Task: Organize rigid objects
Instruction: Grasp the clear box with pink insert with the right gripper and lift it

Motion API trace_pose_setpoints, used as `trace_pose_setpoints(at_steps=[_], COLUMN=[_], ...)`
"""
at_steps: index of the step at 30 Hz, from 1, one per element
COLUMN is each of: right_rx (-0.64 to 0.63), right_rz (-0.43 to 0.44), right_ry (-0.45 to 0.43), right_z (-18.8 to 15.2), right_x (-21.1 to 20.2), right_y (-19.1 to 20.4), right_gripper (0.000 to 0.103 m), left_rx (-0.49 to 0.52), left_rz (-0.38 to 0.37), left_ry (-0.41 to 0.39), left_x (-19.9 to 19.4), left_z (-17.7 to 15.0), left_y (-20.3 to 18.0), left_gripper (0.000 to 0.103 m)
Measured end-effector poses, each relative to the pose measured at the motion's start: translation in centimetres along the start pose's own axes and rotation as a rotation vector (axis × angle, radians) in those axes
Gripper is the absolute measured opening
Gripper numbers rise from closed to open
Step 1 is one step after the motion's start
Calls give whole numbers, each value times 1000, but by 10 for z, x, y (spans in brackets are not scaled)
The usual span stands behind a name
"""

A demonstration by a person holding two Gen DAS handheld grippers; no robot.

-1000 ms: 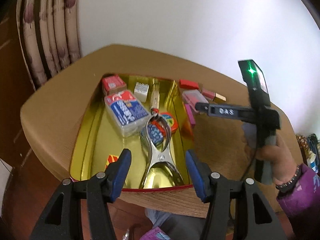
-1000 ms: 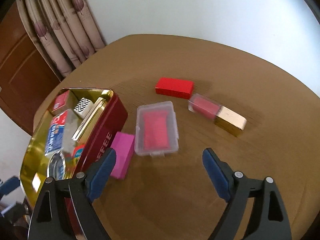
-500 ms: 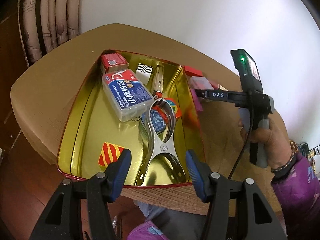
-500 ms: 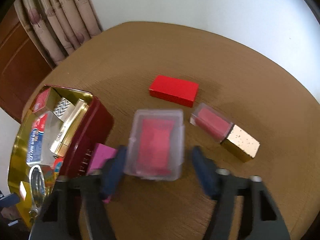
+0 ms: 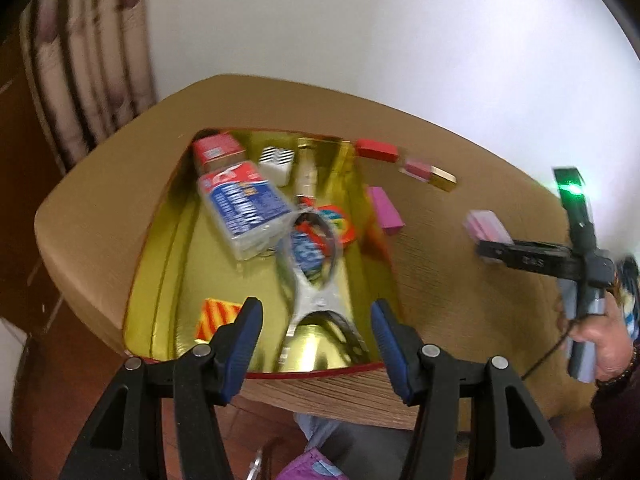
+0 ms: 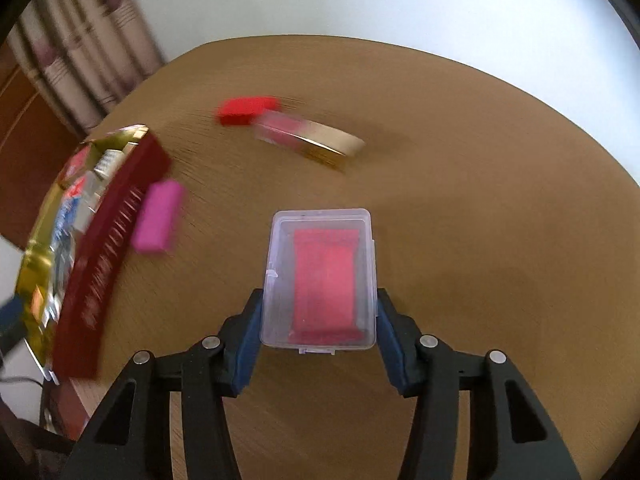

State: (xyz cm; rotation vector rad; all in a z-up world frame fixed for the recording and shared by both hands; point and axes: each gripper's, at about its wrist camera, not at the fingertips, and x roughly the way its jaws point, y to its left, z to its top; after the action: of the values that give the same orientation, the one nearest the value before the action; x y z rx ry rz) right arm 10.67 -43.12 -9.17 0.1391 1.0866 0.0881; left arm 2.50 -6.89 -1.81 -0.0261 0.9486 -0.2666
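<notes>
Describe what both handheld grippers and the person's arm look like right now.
Both the left gripper and the right gripper have black triangular frames with silver rivets and blue pads on the jaws. The right unit carries a green light, a black bar with white lettering and a thin black cable. The hand holding it wears a beaded bracelet and a purple sleeve.

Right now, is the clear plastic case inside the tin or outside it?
Outside. The clear plastic case is clamped in the right hand-held gripper above the table, away from the tin.
</notes>
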Motion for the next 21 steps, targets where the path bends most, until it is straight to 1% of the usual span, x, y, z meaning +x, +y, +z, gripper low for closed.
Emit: trace_pose_setpoints(at_steps=[4, 6, 7, 9, 11, 13, 14, 16, 17, 21], right_rx=[96, 126, 146, 155, 151, 146, 152, 174, 182, 187], right_rz=[-45, -51, -38, -21, -18, -10, 1, 43, 59, 100], right_ry=[-22, -34, -41, -53, -65, -81, -88, -107, -114, -135], right_z=[-29, -37, -41, -43, -53, -53, -47, -49, -50, -54], right_x=[-22, -27, -30, -30, -35, -32, -26, -28, -29, -32], right_y=[-60, -77, -84, -85, -95, -90, -82, -89, -92, -93], right_gripper=[50, 50, 50, 50, 50, 51, 51, 51, 51, 50], left_rx=[85, 102, 101, 104, 85, 74, 71, 72, 68, 45], left_rz=[-46, -60, -67, -79, -38, -7, 31, 91, 108, 138], left_ry=[10, 26, 30, 53, 93, 142, 175, 215, 237, 274], left_x=[-3, 0, 2, 12, 26, 42, 54, 69, 78, 99], left_z=[6, 16, 23, 39, 54, 67, 74, 80, 84, 94], left_y=[-36, -54, -63, -80, -91, -101, -105, -109, -110, -109], left_gripper=[57, 57, 57, 58, 58, 58, 58, 58, 58, 58])
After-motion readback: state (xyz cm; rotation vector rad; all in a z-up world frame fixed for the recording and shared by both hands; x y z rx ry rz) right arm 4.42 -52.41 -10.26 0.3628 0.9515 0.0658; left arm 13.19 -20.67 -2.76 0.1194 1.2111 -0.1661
